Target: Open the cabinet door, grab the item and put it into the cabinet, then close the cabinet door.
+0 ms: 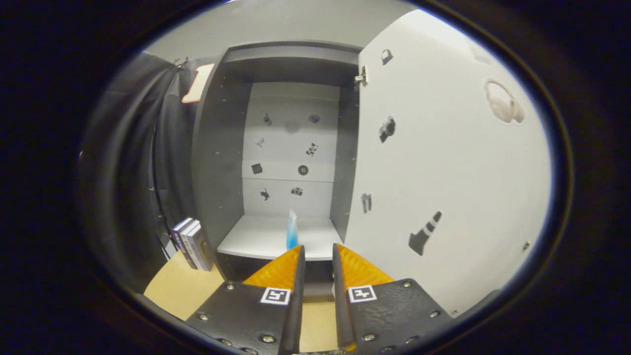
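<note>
The tool [318, 254] holds nothing, fingers slightly parted; just beyond them the blue-and-clear item [292, 230] stands upright on the cabinet shelf [261, 241] (door [443, 162] swung open); it looks light, thin, likely flimsy, best pinched low across its flat sides.

Books [193, 243], a small upright set of about three with pale spines, stand on the tan wooden floor [180, 288], close to the black cloth wall [130, 162] that hangs in folds behind them. A thin dark cable [157, 187] runs down the cloth toward the books. Above the cloth, a plain grey wall [276, 22] closes the booth; the floor extends forward as a bare, light-coloured surface.
</note>
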`<control>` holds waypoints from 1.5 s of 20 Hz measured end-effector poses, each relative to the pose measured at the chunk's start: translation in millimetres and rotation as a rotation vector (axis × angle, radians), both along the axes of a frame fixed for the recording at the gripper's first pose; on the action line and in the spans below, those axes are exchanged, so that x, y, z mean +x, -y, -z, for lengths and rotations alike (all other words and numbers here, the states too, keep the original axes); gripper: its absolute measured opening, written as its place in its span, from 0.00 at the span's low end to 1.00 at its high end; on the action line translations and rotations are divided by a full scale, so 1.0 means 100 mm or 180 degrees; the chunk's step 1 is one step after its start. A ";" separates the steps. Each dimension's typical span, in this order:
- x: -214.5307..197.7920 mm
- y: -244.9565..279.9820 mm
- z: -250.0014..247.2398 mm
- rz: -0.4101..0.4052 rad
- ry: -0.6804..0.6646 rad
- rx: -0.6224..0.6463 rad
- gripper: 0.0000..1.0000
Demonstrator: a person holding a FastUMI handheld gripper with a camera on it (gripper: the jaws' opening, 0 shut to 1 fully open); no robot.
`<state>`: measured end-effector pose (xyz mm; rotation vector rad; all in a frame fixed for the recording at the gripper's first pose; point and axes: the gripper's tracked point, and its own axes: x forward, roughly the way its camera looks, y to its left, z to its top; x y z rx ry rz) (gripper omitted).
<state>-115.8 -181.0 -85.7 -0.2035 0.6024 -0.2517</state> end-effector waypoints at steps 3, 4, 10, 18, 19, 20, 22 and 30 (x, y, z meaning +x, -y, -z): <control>-0.32 0.13 -0.23 0.0161 0.0067 -0.0193 0.28; -0.44 0.16 -0.31 0.0212 0.0093 -0.0261 0.28; -1.09 0.40 -0.66 0.0789 0.0238 -0.0445 0.28; -1.67 0.91 -0.93 0.1489 0.0286 -0.0750 0.28; -1.71 1.01 -0.94 0.1584 0.0277 -0.0801 0.28; -1.75 1.09 -0.96 0.1671 0.0277 -0.0846 0.28; -1.84 1.29 -1.00 0.1893 0.0286 -0.0904 0.28; -1.94 1.84 -1.04 0.2429 0.0322 -0.0949 0.28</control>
